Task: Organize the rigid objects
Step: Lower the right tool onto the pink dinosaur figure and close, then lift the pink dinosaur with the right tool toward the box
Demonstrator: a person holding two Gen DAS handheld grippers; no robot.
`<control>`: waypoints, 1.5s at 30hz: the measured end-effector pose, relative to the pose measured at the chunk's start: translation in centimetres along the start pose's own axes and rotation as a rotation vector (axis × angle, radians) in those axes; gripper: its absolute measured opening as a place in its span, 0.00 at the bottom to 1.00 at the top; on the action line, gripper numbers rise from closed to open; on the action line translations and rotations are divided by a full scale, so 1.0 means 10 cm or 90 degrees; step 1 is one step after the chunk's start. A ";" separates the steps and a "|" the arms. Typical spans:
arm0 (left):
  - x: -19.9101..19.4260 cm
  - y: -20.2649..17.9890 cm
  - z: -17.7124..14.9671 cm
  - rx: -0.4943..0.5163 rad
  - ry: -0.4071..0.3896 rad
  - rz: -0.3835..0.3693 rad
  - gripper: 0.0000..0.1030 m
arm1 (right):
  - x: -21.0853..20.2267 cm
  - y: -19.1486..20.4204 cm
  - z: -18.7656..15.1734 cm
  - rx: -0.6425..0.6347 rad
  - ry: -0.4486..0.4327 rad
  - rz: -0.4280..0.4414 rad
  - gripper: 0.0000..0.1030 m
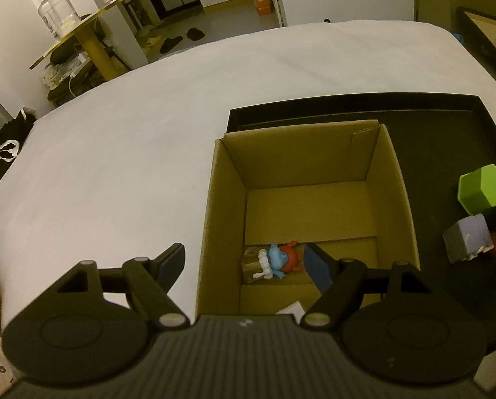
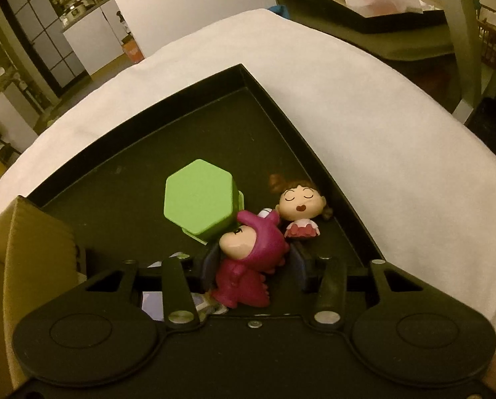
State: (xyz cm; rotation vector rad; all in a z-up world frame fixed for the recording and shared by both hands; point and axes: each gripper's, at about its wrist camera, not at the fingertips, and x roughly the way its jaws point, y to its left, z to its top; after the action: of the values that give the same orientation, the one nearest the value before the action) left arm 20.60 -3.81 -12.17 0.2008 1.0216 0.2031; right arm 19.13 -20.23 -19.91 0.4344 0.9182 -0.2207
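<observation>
The right gripper (image 2: 252, 267) has its jaws clamped on the magenta dinosaur figurine (image 2: 248, 262) in the black tray (image 2: 214, 89), beside the green hexagonal block (image 2: 198, 196) and girl figurine (image 2: 299, 209). The left gripper (image 1: 244, 261) hovers with jaws apart, empty, over the cardboard box (image 1: 221, 199), which holds one blue-and-red figurine (image 1: 276, 261). By my judgement most sorting remains.

The right gripper (image 2: 252, 262) is hiding the magenta figurine's (image 2: 248, 266) flanks; the frame edge is cutting off the cardboard box (image 2: 31, 249).
</observation>
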 end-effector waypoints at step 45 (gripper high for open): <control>0.14 0.52 -0.26 -0.111 -0.022 -0.071 0.72 | -0.61 1.23 0.11 -0.242 -0.091 0.136 0.43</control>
State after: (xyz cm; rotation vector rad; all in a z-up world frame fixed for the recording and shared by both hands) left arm 18.67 1.73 -13.24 -0.0100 0.9720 0.1857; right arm 20.77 -9.73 -11.12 0.1588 0.7458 0.1181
